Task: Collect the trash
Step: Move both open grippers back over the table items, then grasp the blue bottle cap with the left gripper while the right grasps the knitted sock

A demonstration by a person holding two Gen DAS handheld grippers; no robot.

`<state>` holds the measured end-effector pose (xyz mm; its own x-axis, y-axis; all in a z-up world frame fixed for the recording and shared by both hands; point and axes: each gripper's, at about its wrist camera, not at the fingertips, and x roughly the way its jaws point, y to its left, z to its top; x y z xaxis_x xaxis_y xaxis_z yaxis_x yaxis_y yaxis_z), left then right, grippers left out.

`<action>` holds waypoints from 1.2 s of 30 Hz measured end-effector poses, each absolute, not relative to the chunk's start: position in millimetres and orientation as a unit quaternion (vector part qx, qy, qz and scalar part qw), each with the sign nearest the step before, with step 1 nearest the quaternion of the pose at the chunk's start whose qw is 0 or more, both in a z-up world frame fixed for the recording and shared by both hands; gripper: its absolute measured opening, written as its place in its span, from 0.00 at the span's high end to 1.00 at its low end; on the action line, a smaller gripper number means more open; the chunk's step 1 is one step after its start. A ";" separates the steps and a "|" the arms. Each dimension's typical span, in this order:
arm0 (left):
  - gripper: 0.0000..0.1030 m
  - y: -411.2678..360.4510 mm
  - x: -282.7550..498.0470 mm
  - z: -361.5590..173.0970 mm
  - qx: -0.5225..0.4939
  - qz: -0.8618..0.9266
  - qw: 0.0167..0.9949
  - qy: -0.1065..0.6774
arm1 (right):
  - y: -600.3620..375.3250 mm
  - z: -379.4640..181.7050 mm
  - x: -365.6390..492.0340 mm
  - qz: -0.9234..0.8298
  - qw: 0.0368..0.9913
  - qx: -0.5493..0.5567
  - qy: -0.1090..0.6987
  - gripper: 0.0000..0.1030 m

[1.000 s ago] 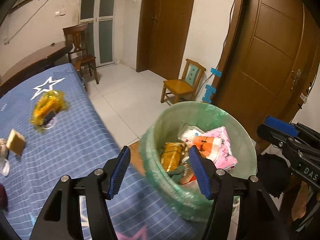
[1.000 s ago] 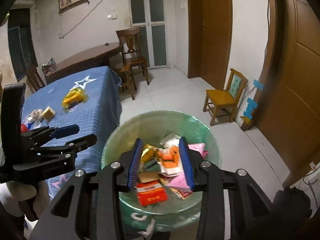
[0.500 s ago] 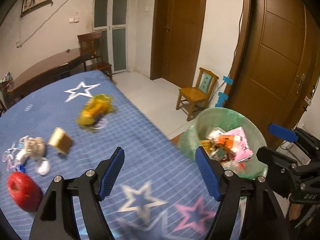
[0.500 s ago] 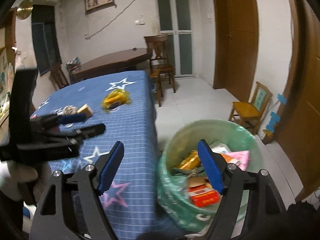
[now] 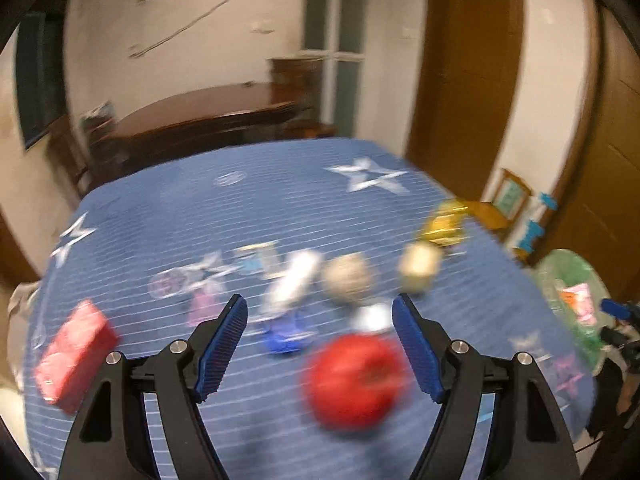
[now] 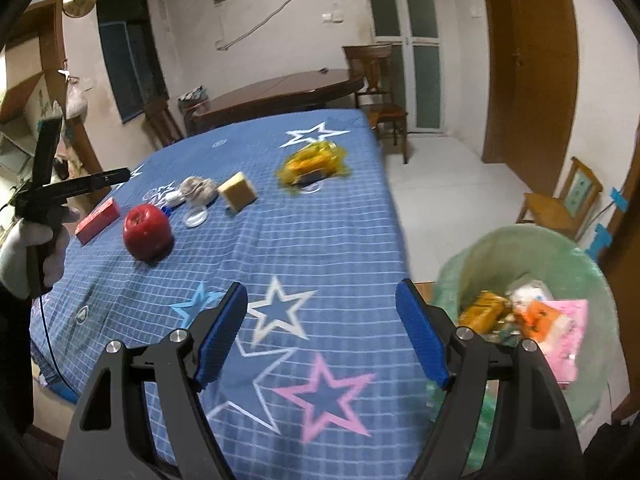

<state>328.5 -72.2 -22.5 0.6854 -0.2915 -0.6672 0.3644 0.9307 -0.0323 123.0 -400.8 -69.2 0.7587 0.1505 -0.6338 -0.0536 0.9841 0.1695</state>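
Blue star-printed cloth covers the table under my left tongs, whose jaws stand wide with nothing between them. Through the blur I make out a red apple just ahead, a red box to the left, a pale crumpled wad and a tan block further on, and a yellow wrapper near the far edge. The wad and wrapper look light and soft, so I judge a pinch across the bunched middle would hold them.

From my right tongs, also spread and empty, the same litter lies well apart across the table. The green-lined bin stands just beside the table's edge, already part full of packets. The box looks stiff; I would take it across its narrow sides. The apple looks heavy, smooth and likely to roll.
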 end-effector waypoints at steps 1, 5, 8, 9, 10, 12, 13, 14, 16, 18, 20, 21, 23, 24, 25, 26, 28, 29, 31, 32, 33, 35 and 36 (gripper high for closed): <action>0.27 -52.6 337.4 -31.9 0.055 -0.172 0.911 0.370 | -397.3 -71.4 126.9 0.059 0.934 0.072 0.346 0.29; 0.35 -14.5 364.8 -75.5 0.100 -0.168 0.878 0.437 | -378.4 -78.1 143.8 0.074 0.929 0.065 0.357 0.29; 0.37 -10.1 377.7 -94.3 0.112 -0.178 0.864 0.457 | -362.4 -81.4 155.0 0.087 0.926 0.060 0.361 0.29; 0.37 -6.7 384.3 -96.4 0.091 -0.191 0.861 0.463 | -355.6 -82.3 158.7 0.091 0.926 0.057 0.363 0.29; 0.37 -5.2 388.7 -96.6 0.077 -0.195 0.860 0.464 | -350.5 -83.2 161.9 0.094 0.925 0.054 0.364 0.29; 0.37 -2.4 397.7 -94.4 0.055 -0.197 0.864 0.461 | -342.6 -85.2 167.2 0.097 0.923 0.049 0.368 0.29; 0.37 -1.5 402.6 -92.4 0.044 -0.201 0.865 0.458 | -339.5 -85.8 169.1 0.097 0.923 0.048 0.370 0.29; 0.37 -4.9 406.0 -92.0 0.042 -0.206 0.864 0.457 | -336.7 -86.4 170.9 0.098 0.922 0.048 0.371 0.29; 0.37 -13.3 414.4 -94.3 0.055 -0.213 0.860 0.461 | -332.7 -88.4 173.7 0.098 0.921 0.046 0.374 0.29; 0.39 -28.2 419.3 -98.4 0.066 -0.213 0.858 0.464 | -328.7 -90.6 176.0 0.099 0.920 0.044 0.377 0.29; 0.36 -32.9 425.3 -99.0 0.090 -0.186 0.860 0.467 | -326.2 -91.6 176.3 0.100 0.919 0.042 0.380 0.29; 0.36 -33.0 426.6 -99.4 0.095 -0.177 0.861 0.468 | -323.6 -92.3 177.7 0.102 0.918 0.041 0.381 0.29; 0.36 -26.3 428.0 -97.5 0.107 -0.153 0.864 0.467 | -319.8 -92.3 178.9 0.107 0.917 0.039 0.381 0.29; 0.36 -21.6 426.5 -97.4 0.115 -0.142 0.866 0.465 | -317.3 -91.6 179.7 0.109 0.917 0.039 0.381 0.29; 0.36 -10.6 425.0 -96.6 0.124 -0.127 0.867 0.465 | -315.8 -91.2 181.4 0.110 0.917 0.038 0.380 0.29; 0.36 0.6 422.8 -95.2 0.134 -0.109 0.868 0.465 | -313.8 -90.9 183.0 0.112 0.918 0.038 0.379 0.29; 0.36 21.1 416.2 -93.9 0.158 -0.069 0.870 0.462 | -312.3 -90.4 184.8 0.116 0.918 0.037 0.378 0.29; 0.36 31.4 412.2 -92.0 0.160 -0.056 0.870 0.462 | -311.8 -90.7 186.0 0.117 0.918 0.036 0.377 0.29; 0.36 49.4 398.9 -85.7 0.147 -0.062 0.876 0.456 | -310.0 -92.0 189.5 0.122 0.917 0.037 0.377 0.29; 0.36 55.2 390.8 -82.0 0.140 -0.071 0.879 0.450 | -308.7 -92.8 191.1 0.124 0.917 0.037 0.377 0.29; 0.36 57.2 386.9 -80.1 0.135 -0.082 0.882 0.444 | -307.4 -93.3 192.2 0.126 0.917 0.038 0.377 0.29; 0.36 55.0 376.5 -75.7 0.113 -0.114 0.889 0.430 | -303.3 -93.9 195.2 0.132 0.916 0.037 0.377 0.29; 0.36 50.1 375.8 -76.4 0.110 -0.119 0.891 0.424 | -300.9 -93.5 196.2 0.135 0.916 0.035 0.377 0.29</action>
